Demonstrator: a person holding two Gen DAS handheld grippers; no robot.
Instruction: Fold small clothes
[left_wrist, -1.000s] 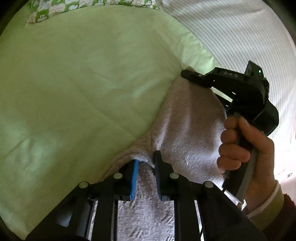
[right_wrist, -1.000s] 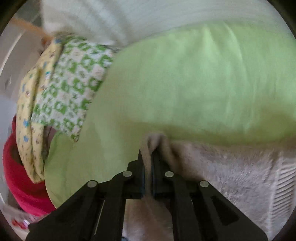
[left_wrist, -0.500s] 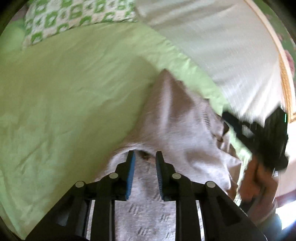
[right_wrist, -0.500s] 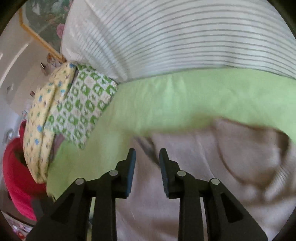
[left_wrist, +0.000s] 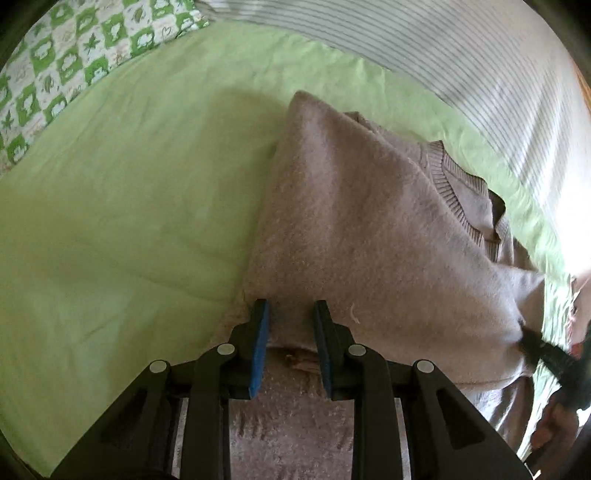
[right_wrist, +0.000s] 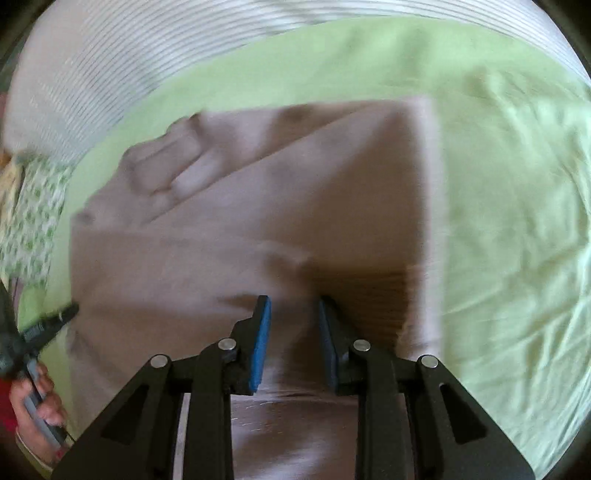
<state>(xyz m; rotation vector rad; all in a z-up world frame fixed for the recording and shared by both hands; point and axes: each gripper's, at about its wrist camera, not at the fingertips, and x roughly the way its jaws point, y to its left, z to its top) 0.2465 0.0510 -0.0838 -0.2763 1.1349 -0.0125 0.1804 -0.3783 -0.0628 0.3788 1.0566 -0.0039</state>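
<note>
A beige sweater (left_wrist: 362, 236) is spread, partly folded over, on the green sheet (left_wrist: 129, 192) directly ahead of both claws. The left claw (left_wrist: 290, 317) and the right claw (right_wrist: 293, 314) are each held spread above the knit, nothing being pinched. A green patterned cloth (left_wrist: 66, 62) is seen beyond, to the left claw's left.

Left claw (left_wrist: 290, 317), right claw (right_wrist: 294, 317): both agape.

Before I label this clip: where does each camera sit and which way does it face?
Left wrist: on the left gripper, jaws open, looking along them over the folded beige sweater on the green sheet; right gripper at the right edge.
Right wrist: on the right gripper, jaws open, over the sweater; left gripper at left.
Shared: sweater, sheet, striped bedding.
</note>
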